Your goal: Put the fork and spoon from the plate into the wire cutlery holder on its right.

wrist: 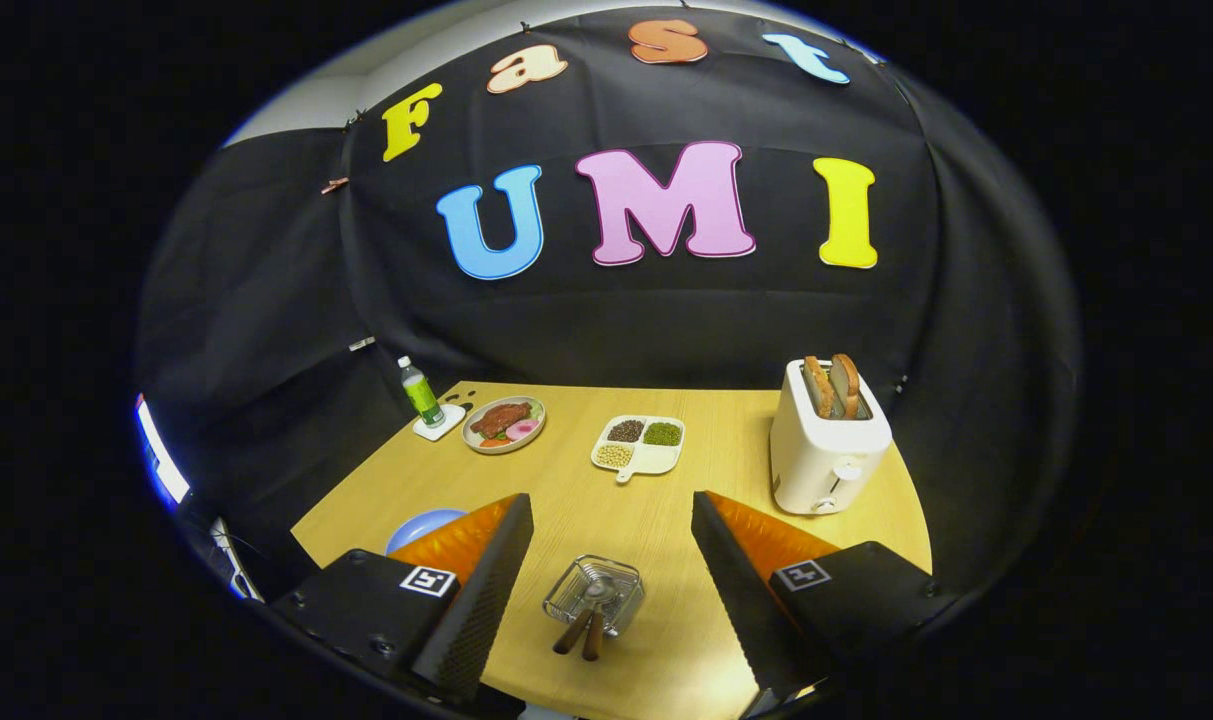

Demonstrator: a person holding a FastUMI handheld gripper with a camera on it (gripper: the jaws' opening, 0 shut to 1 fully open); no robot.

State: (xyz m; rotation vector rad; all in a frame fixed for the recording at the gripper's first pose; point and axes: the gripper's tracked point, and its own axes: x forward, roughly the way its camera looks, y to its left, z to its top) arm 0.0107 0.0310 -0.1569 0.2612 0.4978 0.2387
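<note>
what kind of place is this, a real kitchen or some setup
Likely a staged recording booth, not a real kitchen: a black cloth wall backs one wooden table laid with a toaster, a plate of food and a wire cutlery holder between the open fingers.

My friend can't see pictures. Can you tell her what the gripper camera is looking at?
The gripper hangs open above a wooden table, jaws wide apart, with a wire cutlery holder between them holding two wooden-handled utensils. Beyond sit a divided tray of beans, a plate of food, a green bottle and a toaster with bread.
</note>
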